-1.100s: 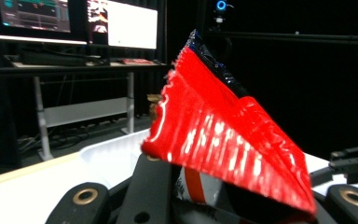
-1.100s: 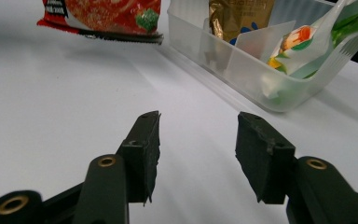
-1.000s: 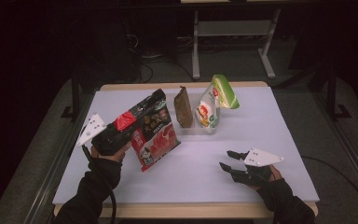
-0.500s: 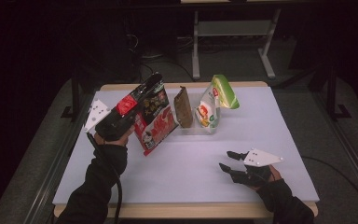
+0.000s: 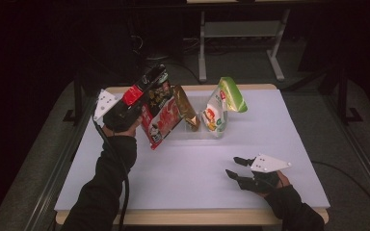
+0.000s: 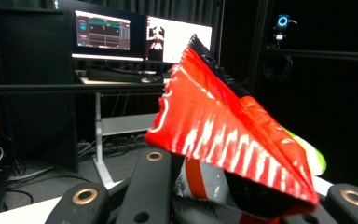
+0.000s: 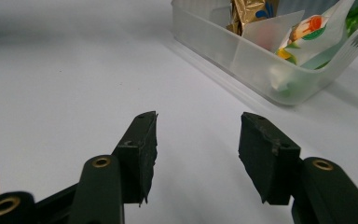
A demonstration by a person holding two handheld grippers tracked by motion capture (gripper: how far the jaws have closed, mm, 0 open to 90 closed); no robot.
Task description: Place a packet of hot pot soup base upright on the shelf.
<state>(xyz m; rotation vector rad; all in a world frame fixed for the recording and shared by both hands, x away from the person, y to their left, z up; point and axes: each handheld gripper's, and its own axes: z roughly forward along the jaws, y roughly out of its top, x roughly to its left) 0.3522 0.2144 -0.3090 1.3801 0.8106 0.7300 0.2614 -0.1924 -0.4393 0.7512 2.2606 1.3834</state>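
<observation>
My left gripper is shut on a red and black snack bag and holds it tilted in the air over the table's back left, just left of a clear plastic bin. In the left gripper view the crinkled red bag stands up between the jaws of the left gripper. My right gripper rests low on the white table at the front right, open, with nothing between its jaws. In its own view the right gripper points across bare tabletop toward the bin.
Inside the bin stand a gold bag and a green and white bag. The white table top spreads between the two grippers. Desks with lit monitors stand beyond the table's far edge.
My left gripper has carried the red and black bag up and toward the back, closer to the bin. The right gripper has stayed where it was.
</observation>
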